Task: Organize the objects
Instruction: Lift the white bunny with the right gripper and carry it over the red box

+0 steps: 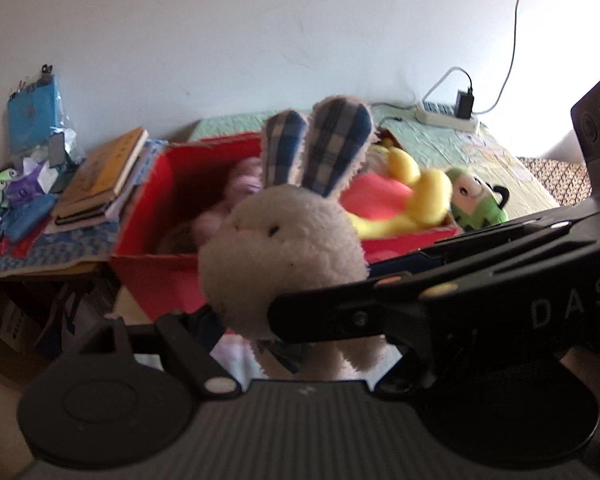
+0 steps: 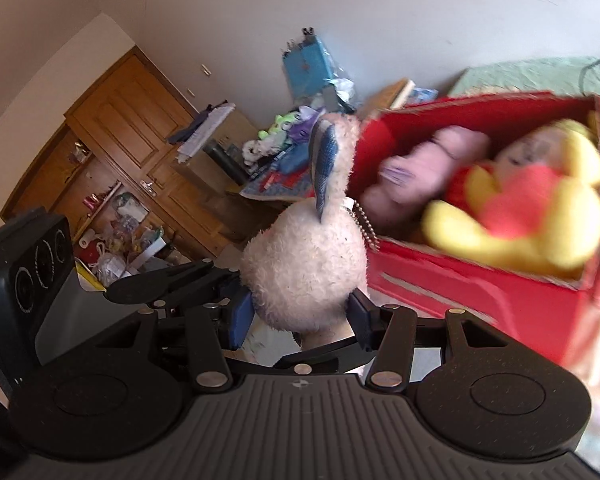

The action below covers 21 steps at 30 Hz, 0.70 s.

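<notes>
Between both pairs of tongs, held up in front of the open red cardboard box (image 1: 148,216): one cream fleece plush rabbit with blue plaid ear linings (image 1: 284,236). The right gripper (image 2: 300,316) clamps its blue pads on either side of the rabbit's head. The left gripper (image 1: 240,320) is closed on the same toy lower down, at the neck.

Left wrist view only: stacked books (image 1: 104,176) beside the box, a white power strip with black charger (image 1: 450,114) on the green quilt (image 1: 480,156), a small green-and-white plush (image 1: 476,200) against the box's outer wall, and the raised letters "DAS" on the other gripper's black arm.

Right wrist view only: a wooden cupboard (image 2: 112,128), a ball chain (image 2: 366,226) hanging from the rabbit, and the box contents, a lilac plush (image 2: 432,168) and a yellow-and-red plush (image 2: 520,216), blurred.
</notes>
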Each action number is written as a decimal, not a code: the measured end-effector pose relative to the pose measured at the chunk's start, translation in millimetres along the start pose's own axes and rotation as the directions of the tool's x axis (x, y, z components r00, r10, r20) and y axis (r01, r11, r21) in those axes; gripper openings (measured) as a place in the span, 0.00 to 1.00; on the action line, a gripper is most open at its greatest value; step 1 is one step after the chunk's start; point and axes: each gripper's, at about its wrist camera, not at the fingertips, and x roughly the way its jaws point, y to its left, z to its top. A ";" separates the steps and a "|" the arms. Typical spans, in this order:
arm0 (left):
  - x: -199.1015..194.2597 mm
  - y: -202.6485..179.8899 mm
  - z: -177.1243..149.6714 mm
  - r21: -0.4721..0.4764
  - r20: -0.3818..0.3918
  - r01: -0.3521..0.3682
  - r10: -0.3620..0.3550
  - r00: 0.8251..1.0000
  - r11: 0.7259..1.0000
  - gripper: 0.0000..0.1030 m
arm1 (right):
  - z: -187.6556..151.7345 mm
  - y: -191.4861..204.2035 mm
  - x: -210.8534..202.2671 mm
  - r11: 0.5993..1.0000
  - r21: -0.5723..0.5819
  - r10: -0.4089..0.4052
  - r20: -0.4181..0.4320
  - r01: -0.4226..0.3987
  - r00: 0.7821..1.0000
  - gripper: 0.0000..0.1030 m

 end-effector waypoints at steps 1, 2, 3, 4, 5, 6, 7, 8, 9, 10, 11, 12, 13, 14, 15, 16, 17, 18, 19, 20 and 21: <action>-3.6 8.7 1.1 -0.002 0.009 0.004 -0.004 1.000 1.000 0.78 | 3.0 5.0 4.6 1.000 -0.003 0.004 0.006 -0.004 1.000 0.52; -7.5 16.8 2.9 -0.004 0.019 0.009 -0.008 1.000 1.000 0.78 | 6.0 9.0 8.9 1.000 -0.006 0.006 0.014 -0.006 1.000 0.52; -10.3 24.7 5.1 -0.004 0.030 0.013 -0.013 0.999 1.000 0.78 | 9.4 13.5 13.2 1.000 -0.010 0.008 0.023 -0.008 1.000 0.52; -12.7 32.1 7.6 -0.002 0.040 0.017 -0.016 0.999 1.000 0.78 | 13.1 17.5 17.1 1.000 -0.012 0.009 0.032 -0.009 0.999 0.52; -15.1 39.2 10.1 0.001 0.051 0.021 -0.021 0.998 1.000 0.78 | 15.7 21.1 20.0 1.000 -0.015 0.009 0.043 -0.009 0.999 0.52; -16.7 45.6 13.6 0.004 0.062 0.026 -0.026 0.998 1.000 0.78 | 19.4 23.8 22.1 1.000 -0.019 0.008 0.055 -0.007 0.998 0.52; -17.6 51.0 18.0 0.008 0.074 0.032 -0.033 0.997 0.999 0.78 | 22.3 26.9 24.3 1.000 -0.024 0.006 0.067 -0.005 0.998 0.52; -19.0 56.4 21.5 0.012 0.086 0.039 -0.040 0.996 0.999 0.78 | 25.1 29.5 25.7 1.000 -0.029 0.004 0.081 -0.002 0.997 0.52; -19.7 62.0 25.4 0.018 0.099 0.046 -0.048 0.994 0.999 0.78 | 28.3 31.8 26.8 0.999 -0.032 0.002 0.095 0.001 0.995 0.52; -18.4 66.0 31.0 0.025 0.111 0.052 -0.055 0.992 0.998 0.78 | 32.4 33.8 28.5 1.000 -0.031 0.000 0.110 0.004 0.994 0.52; -17.9 71.0 35.7 0.031 0.121 0.059 -0.062 0.991 0.998 0.78 | 36.0 35.7 30.0 1.000 -0.029 -0.004 0.124 0.008 0.992 0.52; -16.9 75.8 40.9 0.037 0.131 0.066 -0.070 0.989 0.997 0.78 | 40.0 36.7 31.3 1.000 -0.027 -0.009 0.140 0.013 0.990 0.52; -14.7 78.0 46.2 0.042 0.141 0.073 -0.078 0.987 0.996 0.78 | 43.9 36.8 32.6 0.999 -0.025 -0.015 0.157 0.019 0.987 0.52; -12.4 81.9 51.4 0.047 0.149 0.080 -0.086 0.985 0.996 0.78 | 48.2 36.0 33.6 1.000 -0.019 -0.021 0.175 0.024 0.984 0.52; -9.7 85.8 56.2 0.048 0.155 0.089 -0.095 0.983 0.995 0.78 | 53.0 34.5 35.4 1.000 -0.005 -0.027 0.192 0.028 0.981 0.52; -6.3 90.8 60.9 0.046 0.159 0.101 -0.107 0.982 0.994 0.78 | 57.1 32.1 36.9 0.999 0.012 -0.033 0.207 0.031 0.978 0.52; -2.8 95.1 64.9 0.039 0.159 0.113 -0.118 0.980 0.993 0.78 | 60.2 29.4 38.5 0.999 0.030 -0.041 0.219 0.035 0.975 0.52; 2.0 98.1 68.8 0.033 0.154 0.125 -0.129 0.980 0.992 0.78 | 64.0 25.2 40.5 0.998 0.053 -0.047 0.226 0.036 0.973 0.52; 6.6 101.4 72.2 0.030 0.152 0.135 -0.138 0.979 0.990 0.78 | 67.3 21.1 42.9 0.996 0.079 -0.053 0.234 0.035 0.971 0.52; 11.3 104.1 74.9 0.028 0.151 0.140 -0.143 0.978 0.990 0.78 | 70.5 17.4 45.4 0.994 0.100 -0.059 0.240 0.035 0.969 0.52; 16.7 106.3 77.1 0.027 0.148 0.145 -0.147 0.978 0.989 0.78 | 73.1 13.3 48.4 0.992 0.118 -0.066 0.243 0.038 0.968 0.52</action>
